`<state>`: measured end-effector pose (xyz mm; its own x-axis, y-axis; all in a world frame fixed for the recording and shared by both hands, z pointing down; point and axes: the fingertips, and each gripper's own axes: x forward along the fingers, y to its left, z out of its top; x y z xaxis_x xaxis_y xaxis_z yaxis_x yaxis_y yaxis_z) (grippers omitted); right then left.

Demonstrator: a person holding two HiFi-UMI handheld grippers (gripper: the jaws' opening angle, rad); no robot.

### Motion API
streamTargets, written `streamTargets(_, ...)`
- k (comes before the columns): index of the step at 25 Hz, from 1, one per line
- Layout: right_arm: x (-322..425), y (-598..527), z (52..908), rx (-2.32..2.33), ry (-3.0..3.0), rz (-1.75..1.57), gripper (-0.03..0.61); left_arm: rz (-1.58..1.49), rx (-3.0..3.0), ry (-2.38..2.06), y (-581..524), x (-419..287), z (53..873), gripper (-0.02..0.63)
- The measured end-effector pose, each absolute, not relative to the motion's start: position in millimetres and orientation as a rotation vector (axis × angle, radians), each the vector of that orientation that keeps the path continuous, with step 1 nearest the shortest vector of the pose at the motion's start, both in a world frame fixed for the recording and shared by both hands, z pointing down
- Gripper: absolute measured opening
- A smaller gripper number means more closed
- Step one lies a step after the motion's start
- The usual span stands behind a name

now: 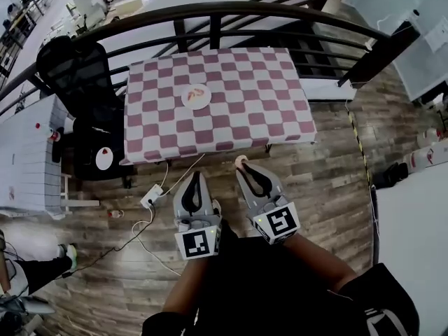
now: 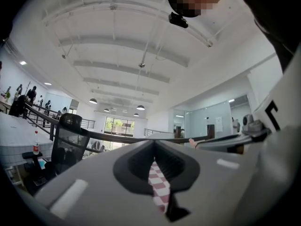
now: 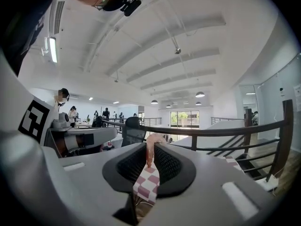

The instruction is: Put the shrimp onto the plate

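Note:
A white plate (image 1: 187,100) sits on the pink-and-white checkered table (image 1: 238,110), and one orange shrimp (image 1: 199,93) lies on it. Both grippers hang over the wooden floor, short of the table's near edge. My right gripper (image 1: 242,166) (image 3: 150,145) is shut on a pale pink shrimp (image 1: 241,160) (image 3: 148,150), which is pinched upright at the fingertips. My left gripper (image 1: 196,176) (image 2: 154,143) is shut with nothing in it; only a sliver of checkered cloth shows through the slit between its jaws.
A black office chair (image 1: 80,72) stands at the table's left end, with a white table (image 1: 28,152) beyond it. A dark curved railing (image 1: 231,11) runs behind the table. A power strip (image 1: 151,197) and its cables lie on the floor just left of my left gripper.

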<state>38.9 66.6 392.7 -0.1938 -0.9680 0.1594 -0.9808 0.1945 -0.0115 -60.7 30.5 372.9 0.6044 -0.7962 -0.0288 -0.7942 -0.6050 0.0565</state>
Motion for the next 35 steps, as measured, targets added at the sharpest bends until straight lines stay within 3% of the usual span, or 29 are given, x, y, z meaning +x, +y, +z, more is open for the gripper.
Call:
streamTargets(11,27.5,-36.2,406.3,1.943,-2.274,0.196,0.051,-0.053,2.788,-1.316,-69.9,-76.6,381.5,0.009)
streamTargets(35,62.1,-122.5,443.1,1.833,-2.307,0.265,0.051,0.037,2.705,-1.462,-118.4,-40.1,392.7,0.009)
